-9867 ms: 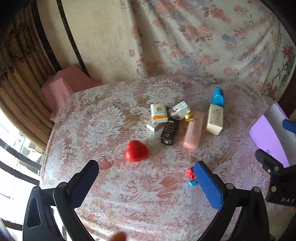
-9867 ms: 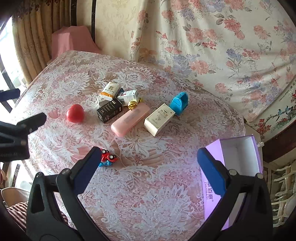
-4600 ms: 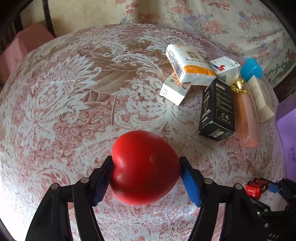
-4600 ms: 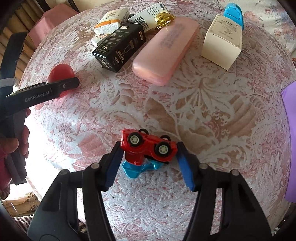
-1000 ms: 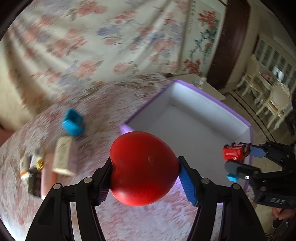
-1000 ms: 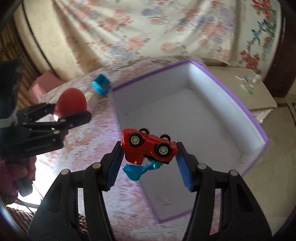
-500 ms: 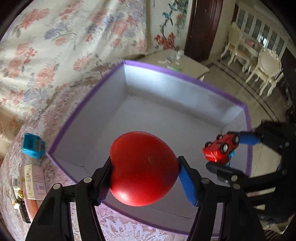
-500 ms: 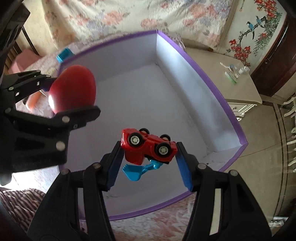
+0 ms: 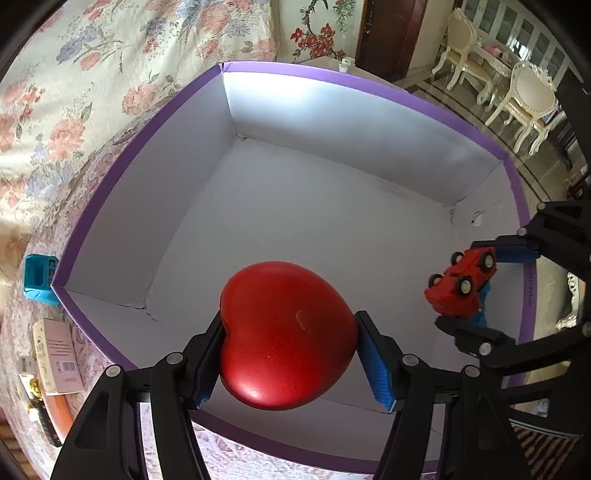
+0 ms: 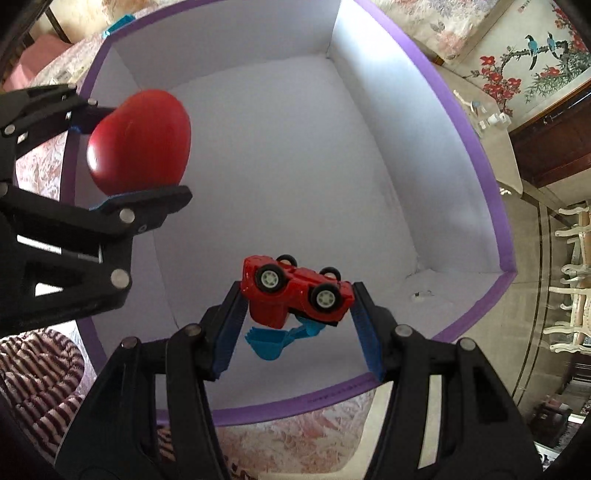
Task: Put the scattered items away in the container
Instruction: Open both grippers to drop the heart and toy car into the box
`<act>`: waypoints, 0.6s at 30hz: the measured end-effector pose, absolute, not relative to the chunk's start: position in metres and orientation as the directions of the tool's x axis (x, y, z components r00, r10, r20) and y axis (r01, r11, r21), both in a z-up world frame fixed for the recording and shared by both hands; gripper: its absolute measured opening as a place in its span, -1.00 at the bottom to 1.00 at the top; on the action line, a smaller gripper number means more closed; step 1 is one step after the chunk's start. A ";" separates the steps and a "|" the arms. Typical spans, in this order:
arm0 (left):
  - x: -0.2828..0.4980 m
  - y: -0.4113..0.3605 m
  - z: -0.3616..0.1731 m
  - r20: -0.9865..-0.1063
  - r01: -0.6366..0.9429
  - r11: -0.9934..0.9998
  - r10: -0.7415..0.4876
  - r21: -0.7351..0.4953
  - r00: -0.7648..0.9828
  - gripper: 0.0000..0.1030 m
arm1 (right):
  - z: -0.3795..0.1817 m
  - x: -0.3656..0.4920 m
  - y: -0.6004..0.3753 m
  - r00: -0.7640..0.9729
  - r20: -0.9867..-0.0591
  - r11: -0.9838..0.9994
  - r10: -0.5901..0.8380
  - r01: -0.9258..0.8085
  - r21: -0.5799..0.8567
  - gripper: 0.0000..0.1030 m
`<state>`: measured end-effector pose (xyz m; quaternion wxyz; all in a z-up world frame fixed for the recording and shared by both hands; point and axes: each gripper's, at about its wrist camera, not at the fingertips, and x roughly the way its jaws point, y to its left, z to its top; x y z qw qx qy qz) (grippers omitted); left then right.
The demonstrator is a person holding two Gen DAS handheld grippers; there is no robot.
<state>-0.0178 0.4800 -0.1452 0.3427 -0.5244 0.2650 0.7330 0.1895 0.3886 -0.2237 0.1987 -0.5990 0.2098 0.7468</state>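
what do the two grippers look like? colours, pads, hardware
Both match: the left gripper and right gripper have black plastic linkage arms joined by round silver rivets, and each finger carries a flat, ribbed blue pad. No cables, lettering or sleeve are visible.

Floral fabric [image 9: 74, 74], cream w/ pink and lilac blooms, hangs far left behind table. Pink-white lace tablecloth [image 9: 22, 229] on table. Painted panel w/ red blossoms and birds [image 10: 532, 48] far right, dark wood door [image 9: 391, 33] just beside it. Glossy tiled floor [image 9: 517, 147] w/ white ornate chairs [image 9: 524, 92] far right. Daylight bright, soft.
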 end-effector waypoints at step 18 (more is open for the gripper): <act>0.007 0.406 -0.136 -0.963 -0.787 -0.617 0.206 0.009 -0.173 0.29 | -0.208 0.215 0.285 -0.237 -0.954 -0.819 -0.184 -0.500 0.282 0.16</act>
